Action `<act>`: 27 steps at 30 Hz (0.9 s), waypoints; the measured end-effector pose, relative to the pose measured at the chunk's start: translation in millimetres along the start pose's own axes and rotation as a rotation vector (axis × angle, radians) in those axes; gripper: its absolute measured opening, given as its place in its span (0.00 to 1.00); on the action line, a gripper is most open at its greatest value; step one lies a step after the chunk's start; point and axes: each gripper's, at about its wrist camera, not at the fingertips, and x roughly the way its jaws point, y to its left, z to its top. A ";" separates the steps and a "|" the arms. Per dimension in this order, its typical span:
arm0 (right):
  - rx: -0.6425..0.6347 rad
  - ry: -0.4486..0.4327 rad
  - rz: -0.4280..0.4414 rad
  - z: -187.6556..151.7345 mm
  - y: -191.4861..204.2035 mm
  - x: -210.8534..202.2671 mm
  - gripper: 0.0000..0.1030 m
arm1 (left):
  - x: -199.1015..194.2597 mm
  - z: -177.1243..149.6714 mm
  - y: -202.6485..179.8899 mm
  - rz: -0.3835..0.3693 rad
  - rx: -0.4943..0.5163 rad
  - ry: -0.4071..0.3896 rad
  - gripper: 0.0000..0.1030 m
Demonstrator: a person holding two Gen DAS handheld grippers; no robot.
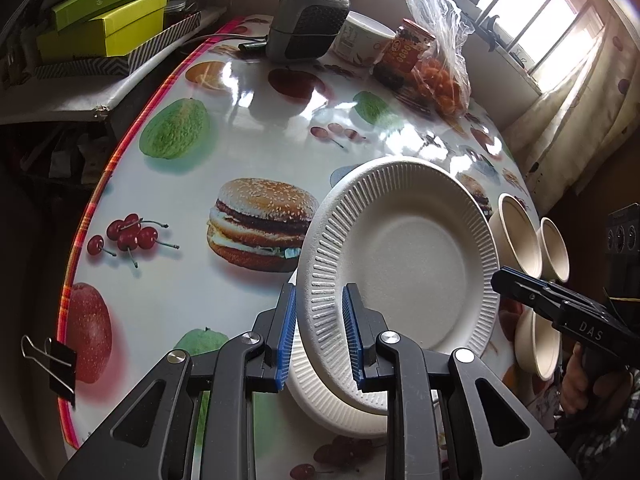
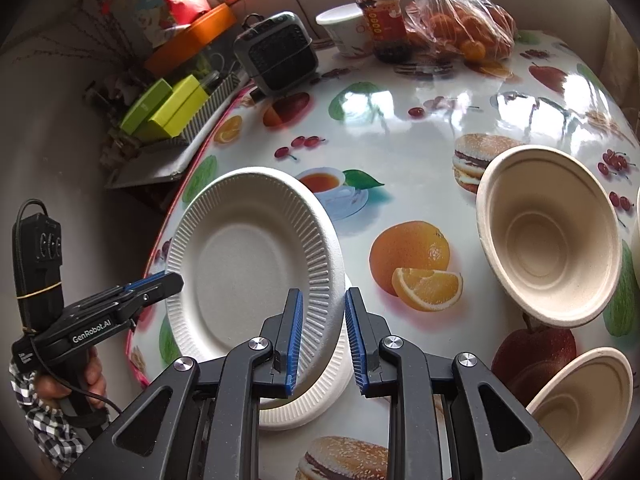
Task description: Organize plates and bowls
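I hold one white ribbed paper plate [image 1: 416,256] with both grippers, tilted a little above the fruit-print table [image 1: 240,128]. My left gripper [image 1: 319,292] is shut on its near left rim. My right gripper [image 2: 323,296] is shut on the opposite rim of the same plate [image 2: 240,256]. Each wrist view shows the other one at the plate's edge: the right gripper [image 1: 502,278] and the left gripper [image 2: 174,280]. A second white plate [image 1: 324,408] lies on the table directly under the held one. Three beige paper bowls [image 1: 516,236] stand to the right.
At the table's far side stand a grey fan heater [image 1: 308,16], a white cup [image 1: 362,38], a red-labelled jar [image 1: 404,50] and a plastic bag of oranges [image 1: 442,80]. Green boxes [image 1: 104,24] sit on a shelf to the left. A binder clip [image 1: 60,364] grips the table's edge.
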 end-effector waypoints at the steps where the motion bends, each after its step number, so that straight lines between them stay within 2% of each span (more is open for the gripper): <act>1: -0.001 0.002 -0.001 -2.1 0.4 0.5 0.22 | 0.3 -2.2 0.0 0.001 0.002 0.001 0.23; 11: 0.003 0.031 -0.002 -19.4 1.4 13.0 0.22 | 6.3 -18.7 6.9 0.008 -0.011 0.029 0.23; 27: 0.008 0.057 -0.007 -23.0 -3.0 26.2 0.22 | 18.4 -23.9 9.1 0.022 -0.014 0.060 0.23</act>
